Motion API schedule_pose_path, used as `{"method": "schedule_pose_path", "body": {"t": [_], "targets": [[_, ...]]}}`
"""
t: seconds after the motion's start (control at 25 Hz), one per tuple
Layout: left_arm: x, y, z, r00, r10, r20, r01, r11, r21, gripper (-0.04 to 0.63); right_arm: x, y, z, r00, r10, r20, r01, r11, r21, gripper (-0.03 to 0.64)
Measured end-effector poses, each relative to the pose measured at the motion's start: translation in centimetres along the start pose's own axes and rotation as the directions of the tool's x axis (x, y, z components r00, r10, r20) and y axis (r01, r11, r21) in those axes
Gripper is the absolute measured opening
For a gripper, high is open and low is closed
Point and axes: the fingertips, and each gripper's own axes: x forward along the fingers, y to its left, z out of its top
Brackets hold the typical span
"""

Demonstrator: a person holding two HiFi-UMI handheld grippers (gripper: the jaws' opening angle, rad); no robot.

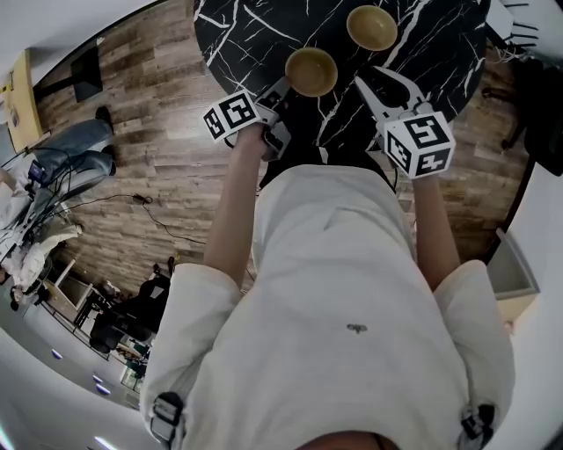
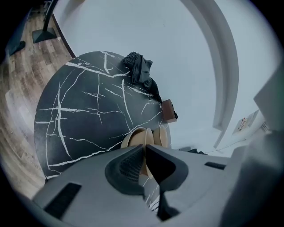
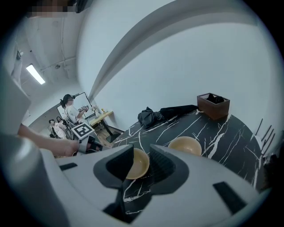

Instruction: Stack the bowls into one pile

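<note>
The left gripper [image 1: 282, 86] pinches the rim of the near tan bowl [image 1: 310, 71] on the black veined table [image 1: 440, 53]; the right gripper [image 1: 369, 76], jaws apart, hovers empty near the far tan bowl [image 1: 371, 27].

Round black table [image 1: 435, 70], white veining like marble. Wood-plank floor [image 1: 149, 167], grey-brown, mixed tones. Plain pale wall [image 2: 177, 48] just behind the table; a white curved arch [image 2: 224, 75] runs up it. Brown open box [image 3: 213, 105] and dark cloth heap [image 3: 150, 117] at the table's far edge. Ceiling strip light [image 3: 35, 74] lit. People [image 3: 69, 107] by a desk [image 3: 101, 116], well off.
</note>
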Motion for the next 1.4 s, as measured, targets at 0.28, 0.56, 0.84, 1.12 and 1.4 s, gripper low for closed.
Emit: {"method": "schedule_pose_path", "body": {"t": [0.28, 0.56, 0.84, 1.12, 1.4], "targets": [[-0.1, 0.8, -0.5, 1.000, 0.024, -0.016, -0.024, 1.000, -0.011, 0.017, 0.1, 0.1, -0.4, 1.000, -0.001, -0.009, 0.001, 1.000, 0.004, 0.117], [-0.1, 1.3, -0.7, 0.999, 0.049, -0.013, -0.049, 0.999, -0.016, 0.017, 0.3, -0.2, -0.6, 1.000, -0.003, -0.018, 0.003, 1.000, 0.008, 0.117], [-0.5, 1.8, -0.3, 0.998, 0.068, 0.012, -0.068, 0.997, -0.027, 0.017, 0.5, -1.1, -0.6, 1.000, -0.010, -0.018, 0.010, 1.000, 0.012, 0.117], [-0.8, 0.0, -0.6, 1.000, 0.024, 0.017, -0.024, 1.000, -0.015, 0.017, 1.0, -3.3, -1.6, 0.997, -0.060, -0.039, 0.061, 0.998, 0.023, 0.117], [-0.4, -2.2, -1.5, 1.000, -0.006, -0.007, 0.006, 0.999, 0.044, 0.017, 2.0, -6.4, -3.2, 0.988, -0.137, -0.069, 0.141, 0.988, 0.060, 0.114]]}}
